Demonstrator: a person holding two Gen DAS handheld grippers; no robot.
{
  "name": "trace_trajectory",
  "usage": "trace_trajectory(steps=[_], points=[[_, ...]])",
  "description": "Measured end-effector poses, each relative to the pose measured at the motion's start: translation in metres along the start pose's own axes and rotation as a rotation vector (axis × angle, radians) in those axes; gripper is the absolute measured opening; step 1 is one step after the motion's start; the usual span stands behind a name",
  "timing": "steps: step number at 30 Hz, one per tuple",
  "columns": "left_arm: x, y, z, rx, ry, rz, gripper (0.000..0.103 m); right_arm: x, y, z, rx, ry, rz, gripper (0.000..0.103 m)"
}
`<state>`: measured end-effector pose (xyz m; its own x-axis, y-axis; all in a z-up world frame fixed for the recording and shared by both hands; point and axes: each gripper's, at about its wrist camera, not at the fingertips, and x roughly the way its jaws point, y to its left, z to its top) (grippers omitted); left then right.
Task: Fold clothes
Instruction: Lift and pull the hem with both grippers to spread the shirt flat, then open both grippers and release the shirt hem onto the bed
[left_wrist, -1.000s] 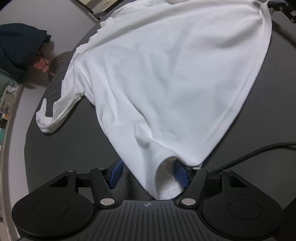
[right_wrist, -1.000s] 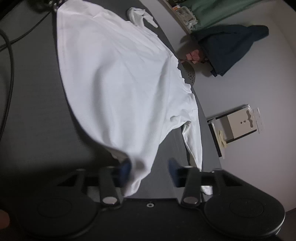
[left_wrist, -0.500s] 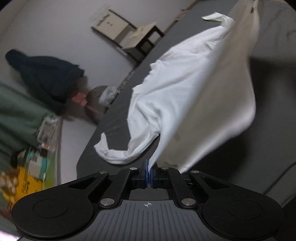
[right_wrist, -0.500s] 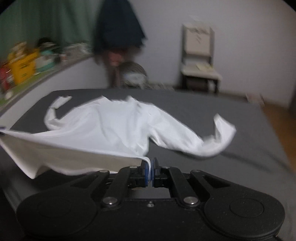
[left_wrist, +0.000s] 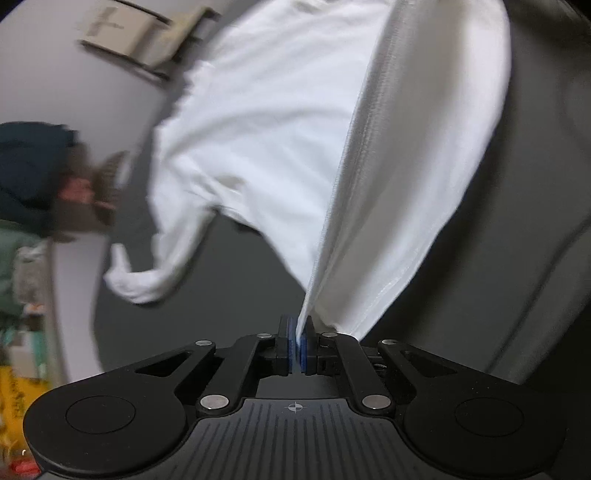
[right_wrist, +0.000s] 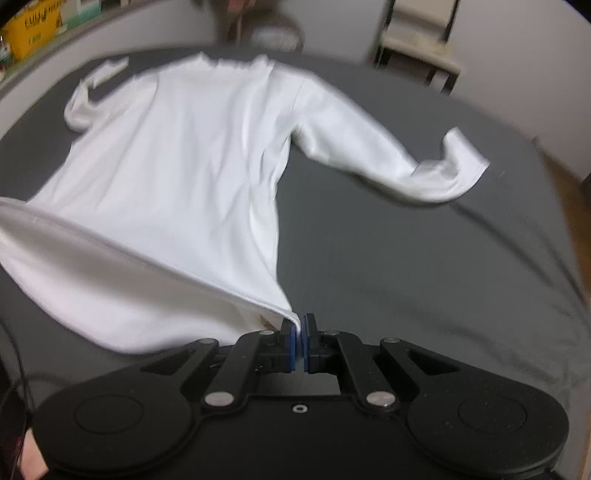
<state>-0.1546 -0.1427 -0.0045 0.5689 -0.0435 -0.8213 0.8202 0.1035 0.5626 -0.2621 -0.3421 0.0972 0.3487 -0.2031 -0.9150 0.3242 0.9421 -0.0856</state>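
Observation:
A white long-sleeved shirt (right_wrist: 177, 155) lies spread on a dark grey bed (right_wrist: 406, 258), collar at the far side and both sleeves out to the sides. My right gripper (right_wrist: 299, 334) is shut on the shirt's near hem corner, and the hem runs taut off to the left. In the left wrist view the same shirt (left_wrist: 280, 140) stretches away from my left gripper (left_wrist: 296, 332), which is shut on the other hem corner. The hem edge is lifted off the bed between the two grippers. Both views are blurred by motion.
A pale chair (right_wrist: 417, 37) stands beyond the bed. A dark garment (left_wrist: 29, 170) hangs at the wall, and a yellow box (right_wrist: 40, 29) sits on a shelf at the left. A black cable (right_wrist: 11, 354) runs along the near left edge.
Both grippers went from open around the hem to shut on its corners, then lifted the hem. The shirt is now stretched flatter, with the sleeves spread out.

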Motion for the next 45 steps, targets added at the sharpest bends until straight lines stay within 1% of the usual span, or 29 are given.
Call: trace_trajectory(steps=[2, 3, 4, 5, 7, 9, 10, 11, 12, 13, 14, 16, 19, 20, 22, 23, 25, 27, 29, 32, 34, 36, 37, 38, 39, 41, 42, 44, 45], points=[[0.009, -0.021, -0.003, 0.098, 0.029, -0.043, 0.003, 0.018, 0.006, -0.010, -0.043, 0.082, -0.009, 0.005], [0.014, -0.032, -0.005, 0.146, 0.043, -0.064, 0.003, 0.025, 0.009, -0.017, -0.062, 0.105, -0.015, 0.005], [0.016, -0.043, -0.006, 0.181, 0.047, -0.082, 0.003, 0.033, 0.012, -0.024, -0.082, 0.129, -0.022, 0.005], [0.017, -0.047, -0.006, 0.184, 0.047, -0.074, 0.003, 0.039, 0.015, -0.030, -0.101, 0.147, -0.030, 0.005], [0.019, -0.054, -0.007, 0.191, 0.046, -0.059, 0.003, 0.043, 0.019, -0.037, -0.129, 0.144, -0.053, 0.005], [0.022, -0.061, -0.007, 0.198, 0.046, -0.043, 0.003, 0.045, 0.024, -0.042, -0.156, 0.131, -0.078, 0.008], [0.023, -0.064, -0.007, 0.202, 0.046, -0.034, 0.003, 0.046, 0.025, -0.044, -0.163, 0.122, -0.089, 0.014], [0.022, -0.064, -0.006, 0.206, 0.044, -0.008, 0.003, 0.046, 0.026, -0.046, -0.157, 0.109, -0.098, 0.025], [0.022, -0.066, -0.006, 0.212, 0.046, 0.000, 0.003, 0.046, 0.027, -0.047, -0.153, 0.095, -0.110, 0.028], [0.022, -0.067, -0.006, 0.217, 0.049, 0.008, 0.004, 0.046, 0.027, -0.049, -0.148, 0.082, -0.116, 0.029], [0.023, -0.068, -0.004, 0.201, 0.052, 0.002, 0.004, 0.045, 0.027, -0.051, -0.142, 0.070, -0.111, 0.032], [0.027, -0.065, -0.003, 0.165, 0.060, -0.019, 0.004, 0.047, 0.022, -0.054, -0.098, 0.068, -0.075, 0.032], [0.037, -0.059, -0.004, 0.113, 0.073, -0.037, 0.008, 0.049, 0.015, -0.057, -0.035, 0.068, -0.014, 0.030], [0.037, -0.062, -0.005, 0.109, 0.073, -0.035, 0.008, 0.049, 0.013, -0.058, -0.022, 0.064, 0.003, 0.018], [0.038, -0.062, -0.006, 0.106, 0.068, -0.035, 0.008, 0.047, 0.014, -0.058, -0.041, 0.072, 0.014, 0.005], [0.038, -0.062, -0.007, 0.106, 0.065, -0.035, 0.007, 0.046, 0.016, -0.058, -0.061, 0.080, 0.015, 0.005], [0.035, -0.060, -0.007, 0.147, 0.092, -0.067, 0.007, 0.044, 0.021, -0.057, -0.111, 0.097, 0.011, 0.004], [0.023, -0.056, -0.007, 0.232, 0.096, -0.066, 0.007, 0.035, 0.028, -0.055, -0.215, 0.116, -0.004, 0.004], [0.009, -0.051, -0.007, 0.302, 0.094, -0.051, 0.007, 0.025, 0.031, -0.052, -0.279, 0.154, 0.017, 0.004], [-0.007, -0.037, -0.009, 0.320, 0.097, -0.027, 0.007, 0.013, 0.027, -0.049, -0.321, 0.225, 0.074, 0.001], [-0.009, -0.037, -0.011, 0.345, 0.101, -0.013, 0.007, 0.011, 0.029, -0.058, -0.342, 0.246, 0.076, 0.001], [-0.003, -0.045, -0.011, 0.337, 0.078, -0.039, 0.007, 0.019, 0.030, -0.066, -0.353, 0.268, 0.063, 0.001], [0.002, -0.051, -0.010, 0.327, 0.069, -0.081, 0.008, 0.023, 0.030, -0.067, -0.345, 0.272, 0.067, 0.001], [0.007, -0.056, -0.010, 0.313, 0.074, -0.100, 0.008, 0.027, 0.028, -0.067, -0.329, 0.266, 0.068, 0.001], [0.012, -0.060, -0.009, 0.300, 0.080, -0.118, 0.008, 0.029, 0.027, -0.065, -0.313, 0.257, 0.072, 0.002], [0.018, -0.057, -0.005, 0.258, 0.095, -0.100, 0.008, 0.026, 0.022, -0.057, -0.268, 0.208, 0.085, 0.007], [0.020, -0.056, -0.005, 0.248, 0.103, -0.113, 0.009, 0.024, 0.018, -0.052, -0.236, 0.179, 0.092, 0.011], [0.023, -0.051, -0.006, 0.222, 0.125, -0.139, 0.019, 0.019, 0.003, -0.041, -0.145, 0.122, 0.109, 0.030], [0.024, -0.049, -0.007, 0.207, 0.139, -0.153, 0.022, 0.017, -0.005, -0.035, -0.094, 0.100, 0.104, 0.032]])
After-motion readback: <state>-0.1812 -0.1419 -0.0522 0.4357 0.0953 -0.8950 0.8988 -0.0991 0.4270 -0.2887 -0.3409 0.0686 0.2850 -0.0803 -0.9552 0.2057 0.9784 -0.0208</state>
